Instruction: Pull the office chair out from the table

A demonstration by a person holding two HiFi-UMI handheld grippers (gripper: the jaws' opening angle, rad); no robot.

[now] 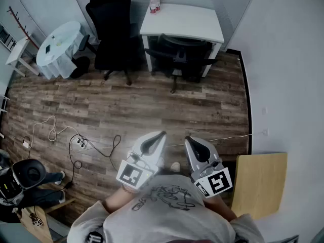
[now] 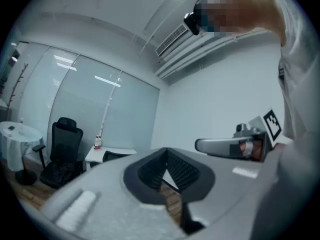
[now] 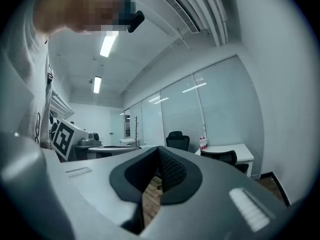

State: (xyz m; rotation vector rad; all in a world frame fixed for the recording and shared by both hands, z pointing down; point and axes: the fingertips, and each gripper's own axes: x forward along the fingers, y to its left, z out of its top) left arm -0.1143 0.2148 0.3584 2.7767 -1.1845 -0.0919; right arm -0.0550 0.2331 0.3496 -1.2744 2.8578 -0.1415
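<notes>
The wood floor (image 1: 142, 110) takes up most of the head view, with a wide open stretch between the person and the furniture at 12 o'clock. A pale wall (image 1: 288, 85) closes the 3 o'clock side, and the floor's dark edge runs along its foot. The white tabletop (image 1: 187, 22) stands at 12 o'clock against the far wall, its right end close to the corner. The chair (image 1: 182, 59) is tucked under the tabletop's near edge, with its back and armrests on the side facing the person and its base on the floor just clear of the tabletop's legs. A second chair (image 1: 110, 24), black and high-backed, stands just beside the tabletop's left end at 11 o'clock. A round table (image 1: 61, 42) under a white cloth sits at 10 o'clock, near the second chair. A wooden board (image 1: 260, 181) lies at 4 o'clock, beside the wall.

The left claw (image 1: 157, 138) and right claw (image 1: 191, 143) are held side by side in front of the person's chest, pointing toward 12 o'clock, well apart from the chair. In each gripper view the ribbed pads meet with nothing between them: both claws are closed and empty.

Cables (image 1: 76, 140) trail over the floor at 9 o'clock. Bottles (image 1: 154, 3) stand on the tabletop's far left corner.
</notes>
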